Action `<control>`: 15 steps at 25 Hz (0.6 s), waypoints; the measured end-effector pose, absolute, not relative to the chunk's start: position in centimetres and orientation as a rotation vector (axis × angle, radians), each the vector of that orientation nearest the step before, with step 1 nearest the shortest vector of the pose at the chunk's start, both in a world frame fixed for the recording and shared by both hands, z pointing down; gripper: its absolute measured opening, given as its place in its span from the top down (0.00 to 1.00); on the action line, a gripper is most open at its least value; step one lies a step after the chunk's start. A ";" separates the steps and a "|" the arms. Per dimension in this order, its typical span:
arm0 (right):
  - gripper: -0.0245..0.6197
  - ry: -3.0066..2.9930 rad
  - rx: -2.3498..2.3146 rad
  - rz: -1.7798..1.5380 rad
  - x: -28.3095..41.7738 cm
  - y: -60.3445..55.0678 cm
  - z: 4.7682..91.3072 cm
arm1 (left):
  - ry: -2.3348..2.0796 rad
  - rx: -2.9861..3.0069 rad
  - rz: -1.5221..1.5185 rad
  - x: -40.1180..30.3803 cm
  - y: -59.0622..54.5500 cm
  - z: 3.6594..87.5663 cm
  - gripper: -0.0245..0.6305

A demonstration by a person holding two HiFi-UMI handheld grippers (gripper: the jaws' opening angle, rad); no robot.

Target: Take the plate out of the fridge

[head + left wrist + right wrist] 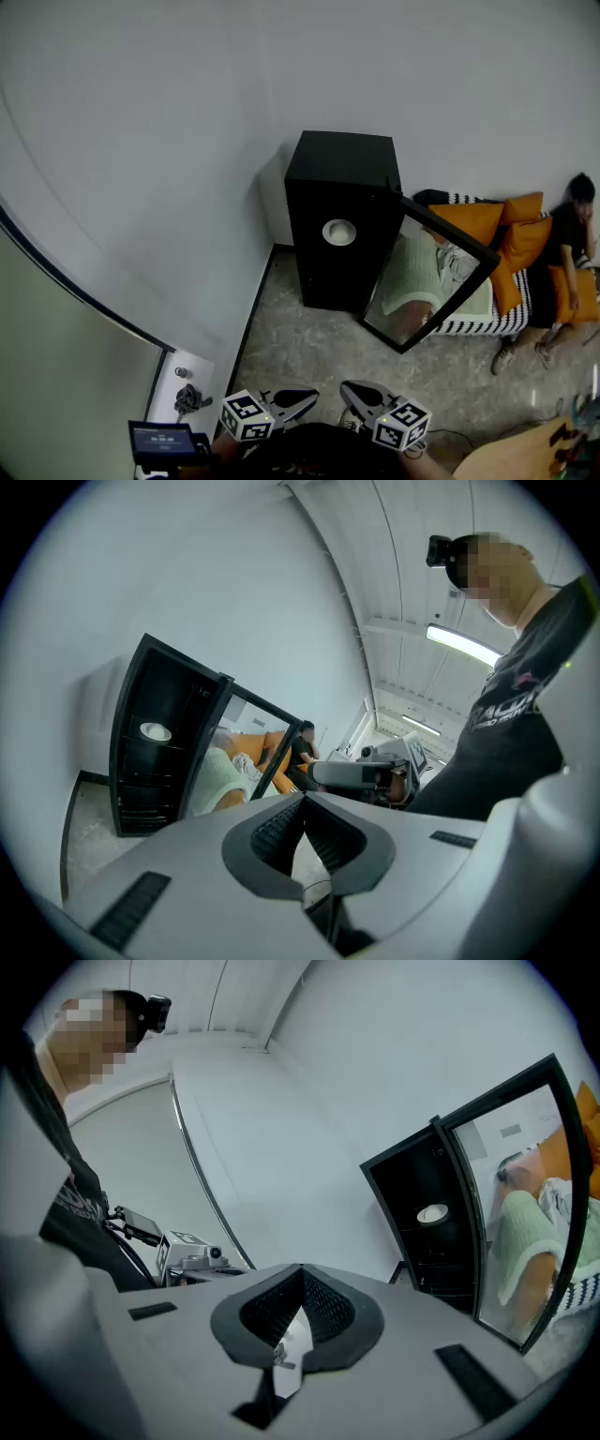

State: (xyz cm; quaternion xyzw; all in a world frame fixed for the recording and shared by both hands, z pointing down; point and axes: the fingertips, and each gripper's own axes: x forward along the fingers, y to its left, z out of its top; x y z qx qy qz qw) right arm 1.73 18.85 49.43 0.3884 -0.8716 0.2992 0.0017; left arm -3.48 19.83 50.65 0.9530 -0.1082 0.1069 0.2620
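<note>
Plate point(339, 232) on a shelf inside the black fridge point(342, 178), door point(433, 281) swung open rightward. Left gripper point(312, 395) and right gripper point(346, 387): jaws together, empty, both well short. Plate lies straight ahead, right gripper likely marginally nearer.

Mottled grey floor point(309, 342) fills the lower centre of the head view. A black fridge point(342, 178) stands on it mid-frame with its glass door point(466, 281) swung open to the right, and a white plate point(339, 232) lies on an upper shelf point(323, 251) inside. At right of frame a sofa point(487, 323) with a striped edge stands on the floor, carrying orange cushions point(473, 220), a pale green blanket point(412, 277) and a person point(562, 248) whose feet touch the floor.
</note>
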 end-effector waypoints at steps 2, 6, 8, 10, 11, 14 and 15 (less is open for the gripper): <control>0.95 -2.738 1.217 0.938 1.7 18.8 49.5 | -0.294 2.580 0.293 -3.5 19.8 50.7 0.96; 0.95 -2.741 1.214 0.943 1.8 18.7 49.4 | -0.299 2.577 0.297 -3.4 19.7 50.7 0.96; 0.95 -2.741 1.215 0.947 1.9 18.8 49.5 | -0.300 2.576 0.299 -3.4 19.7 50.7 0.96; 0.95 -2.741 1.215 0.946 1.9 18.8 49.5 | -0.304 2.579 0.298 -3.4 19.5 50.7 0.96; 0.95 -2.741 1.214 0.946 1.9 18.8 49.4 | -0.305 2.580 0.297 -3.4 19.5 50.7 0.96; 0.95 -2.749 1.211 0.950 1.9 18.8 49.3 | -0.304 2.580 0.301 -3.3 19.5 50.5 0.96; 0.95 -2.758 1.207 0.954 1.9 18.8 49.2 | -0.305 2.581 0.303 -3.3 19.5 50.5 0.96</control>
